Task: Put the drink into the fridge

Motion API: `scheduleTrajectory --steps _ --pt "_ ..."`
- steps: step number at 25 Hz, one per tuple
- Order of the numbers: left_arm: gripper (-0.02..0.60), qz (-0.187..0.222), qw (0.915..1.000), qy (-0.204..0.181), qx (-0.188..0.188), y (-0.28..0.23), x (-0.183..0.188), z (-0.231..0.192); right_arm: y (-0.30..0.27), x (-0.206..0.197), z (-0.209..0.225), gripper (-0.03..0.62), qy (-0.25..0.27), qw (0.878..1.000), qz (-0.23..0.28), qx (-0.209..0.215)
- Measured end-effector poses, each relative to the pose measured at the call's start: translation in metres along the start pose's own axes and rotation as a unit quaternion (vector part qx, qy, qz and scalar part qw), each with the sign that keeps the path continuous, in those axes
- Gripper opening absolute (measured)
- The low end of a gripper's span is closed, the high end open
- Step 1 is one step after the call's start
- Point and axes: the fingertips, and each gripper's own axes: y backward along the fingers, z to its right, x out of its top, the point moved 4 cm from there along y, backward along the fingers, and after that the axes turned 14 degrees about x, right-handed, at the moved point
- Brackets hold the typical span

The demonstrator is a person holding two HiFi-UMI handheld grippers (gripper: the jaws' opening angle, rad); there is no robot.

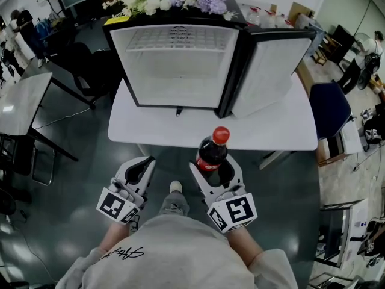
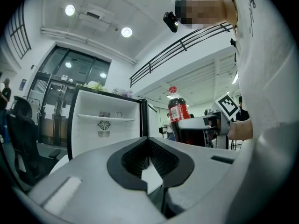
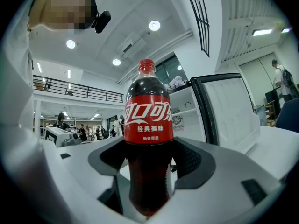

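Drink (image 3: 148, 125), a red-capped cola bottle, stands upright between the jaws of the right gripper (image 1: 218, 172). They clamp its lower body, likely so it travels level without tipping. It hangs in the air just short of the near edge of the table (image 1: 150, 131), facing the fridge (image 1: 174, 34). The door (image 1: 271, 71) is swung wide to the right, so the bare inside is free to receive it. Beside it the left gripper (image 1: 139, 172) carries nothing, and its jaws seem to be together.
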Motion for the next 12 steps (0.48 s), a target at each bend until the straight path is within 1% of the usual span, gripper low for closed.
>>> scheduleTrajectory --steps 12 --pt "0.009 0.004 0.9999 -0.002 -0.010 -0.051 0.004 -0.042 -0.049 0.005 0.036 0.293 -0.003 1.000 -0.002 -0.006"
